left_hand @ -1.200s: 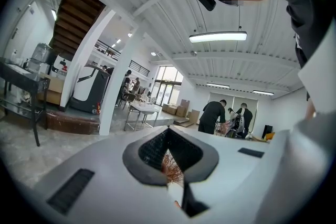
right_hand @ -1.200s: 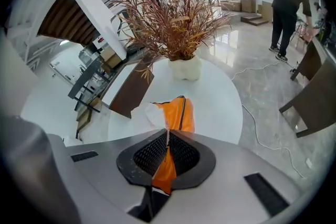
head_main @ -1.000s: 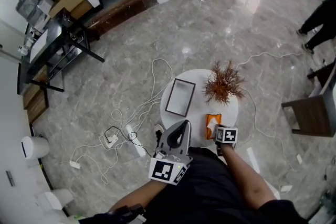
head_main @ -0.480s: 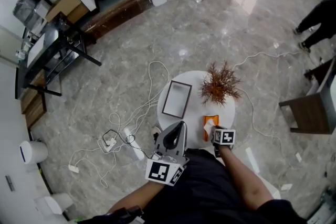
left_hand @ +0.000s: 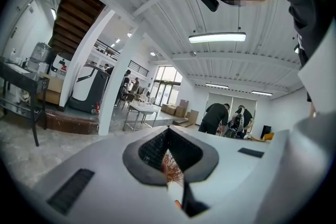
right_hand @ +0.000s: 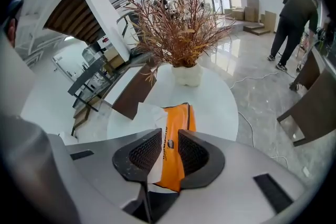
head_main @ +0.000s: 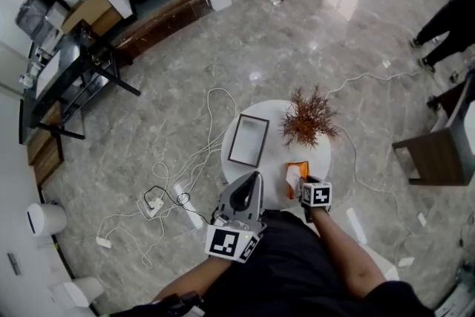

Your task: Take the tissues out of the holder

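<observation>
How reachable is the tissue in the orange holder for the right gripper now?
Likely yes: the right gripper is opening its jaws astride the orange holder and tissue, with nothing else between.

Holder [right_hand: 179, 122]: flat orange pouch with dark trim down one long edge and a small dark logo. It lies flat on the round white worktop [head_main: 261, 159], at about 5 o'clock of the top, close to the rim, with its long axis running 6 to 12 o'clock in the right gripper view.

Tissue [right_hand: 148, 113]: white and crumpled, bunched out of the holder's 10 o'clock corner, with a strip trailing down its 9 o'clock side. The head view shows it as a small white patch [head_main: 293, 174] on the orange [head_main: 300, 168].
</observation>
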`<action>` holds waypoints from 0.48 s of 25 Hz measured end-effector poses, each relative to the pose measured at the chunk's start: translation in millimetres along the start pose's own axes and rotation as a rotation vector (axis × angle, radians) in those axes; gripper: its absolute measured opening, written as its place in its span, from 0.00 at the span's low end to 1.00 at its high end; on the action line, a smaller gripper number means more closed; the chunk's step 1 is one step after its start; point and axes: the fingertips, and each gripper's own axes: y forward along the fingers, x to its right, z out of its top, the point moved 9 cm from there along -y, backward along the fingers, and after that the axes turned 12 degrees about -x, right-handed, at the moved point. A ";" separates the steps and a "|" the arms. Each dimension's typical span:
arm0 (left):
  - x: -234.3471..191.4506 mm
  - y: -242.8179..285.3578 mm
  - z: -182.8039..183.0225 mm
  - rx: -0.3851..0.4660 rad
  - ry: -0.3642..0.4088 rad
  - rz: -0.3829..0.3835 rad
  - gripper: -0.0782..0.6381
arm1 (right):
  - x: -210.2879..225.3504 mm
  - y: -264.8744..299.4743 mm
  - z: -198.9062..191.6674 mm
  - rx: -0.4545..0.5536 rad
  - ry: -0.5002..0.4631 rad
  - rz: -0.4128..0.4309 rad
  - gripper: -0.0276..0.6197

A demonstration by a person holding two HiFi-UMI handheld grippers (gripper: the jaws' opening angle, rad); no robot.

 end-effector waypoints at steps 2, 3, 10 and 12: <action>-6.5 -2.5 1.1 -0.002 0.001 -0.009 0.11 | -2.1 -3.6 0.1 0.022 0.007 -0.004 0.17; -10.9 -3.7 2.3 -0.004 -0.001 -0.015 0.11 | -4.3 -6.1 -0.3 0.034 0.016 -0.006 0.17; -33.1 -9.2 16.6 0.001 -0.015 -0.049 0.11 | -26.9 -31.3 -0.4 0.168 0.064 -0.002 0.17; -40.1 -10.2 19.2 -0.001 -0.019 -0.059 0.11 | -34.8 -39.1 2.9 0.194 0.054 -0.006 0.17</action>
